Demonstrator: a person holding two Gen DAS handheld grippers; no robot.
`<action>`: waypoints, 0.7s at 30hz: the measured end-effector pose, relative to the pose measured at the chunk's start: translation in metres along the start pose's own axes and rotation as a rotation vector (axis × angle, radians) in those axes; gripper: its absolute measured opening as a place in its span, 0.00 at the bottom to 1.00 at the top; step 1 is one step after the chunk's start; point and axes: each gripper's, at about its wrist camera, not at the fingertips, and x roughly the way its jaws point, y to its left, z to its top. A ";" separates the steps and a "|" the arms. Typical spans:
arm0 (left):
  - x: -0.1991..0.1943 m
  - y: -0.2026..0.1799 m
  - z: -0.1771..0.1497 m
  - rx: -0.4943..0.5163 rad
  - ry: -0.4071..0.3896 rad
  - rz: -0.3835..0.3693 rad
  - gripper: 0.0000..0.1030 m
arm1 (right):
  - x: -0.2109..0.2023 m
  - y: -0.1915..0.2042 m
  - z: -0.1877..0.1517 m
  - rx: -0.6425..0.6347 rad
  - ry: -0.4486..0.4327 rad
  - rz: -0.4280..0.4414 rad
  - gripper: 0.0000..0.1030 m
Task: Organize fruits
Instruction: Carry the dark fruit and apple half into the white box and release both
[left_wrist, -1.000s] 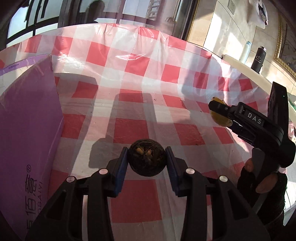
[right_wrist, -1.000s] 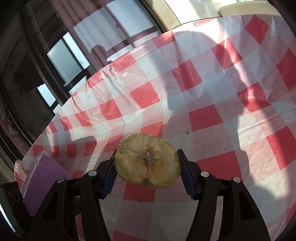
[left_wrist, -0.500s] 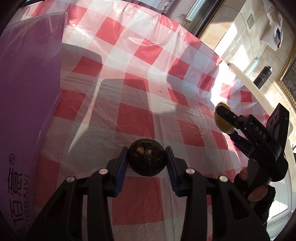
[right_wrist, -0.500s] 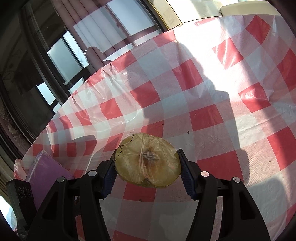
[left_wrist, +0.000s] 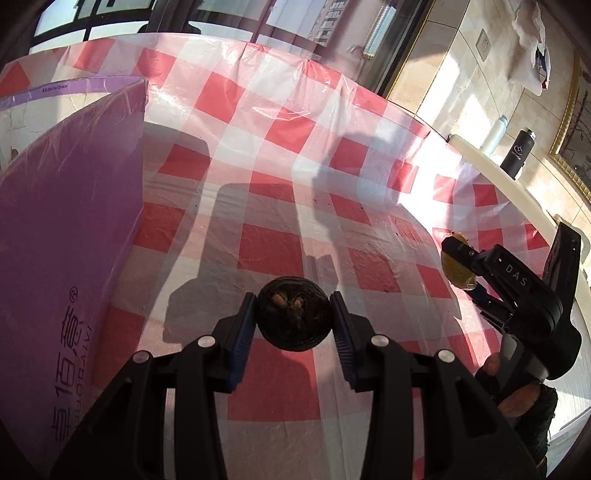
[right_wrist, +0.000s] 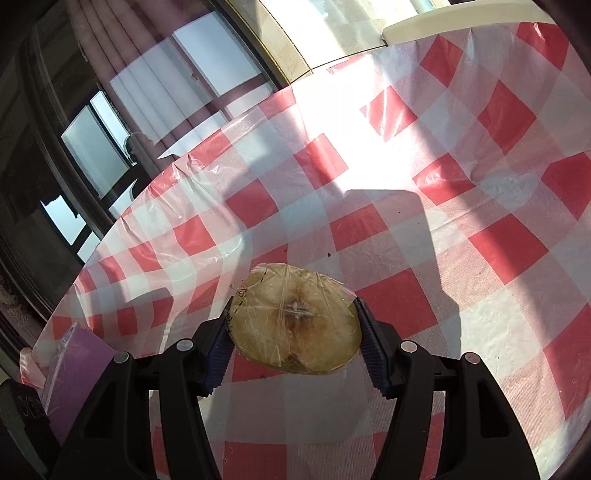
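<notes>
Glossy plastic tablecloth (left_wrist: 280, 147); film-wrapped apple half (right_wrist: 295, 325); matt black fruit (left_wrist: 293, 319)

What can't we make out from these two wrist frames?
- Purple box interior: left wrist view shows only its outer wall; edge cuts the rest.
- Dark round fruit underside: hidden between the left hand-held gripper pads.
- Wrapped apple half skin side: faces away in right wrist view, held by the right hand-held gripper.
- Black bottle label: too small.

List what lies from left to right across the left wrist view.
Purple box → dark round fruit held in the left gripper → wrapped apple half in the right gripper → black bottle.
</notes>
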 end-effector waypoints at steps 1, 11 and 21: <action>-0.015 -0.005 -0.005 0.029 -0.039 0.008 0.39 | -0.014 0.001 -0.010 0.015 -0.010 0.014 0.59; -0.147 -0.027 -0.040 0.142 -0.328 -0.015 0.39 | -0.090 0.044 -0.075 -0.037 -0.031 0.137 0.59; -0.230 0.039 -0.022 0.108 -0.410 0.193 0.40 | -0.119 0.187 -0.110 -0.342 -0.002 0.353 0.59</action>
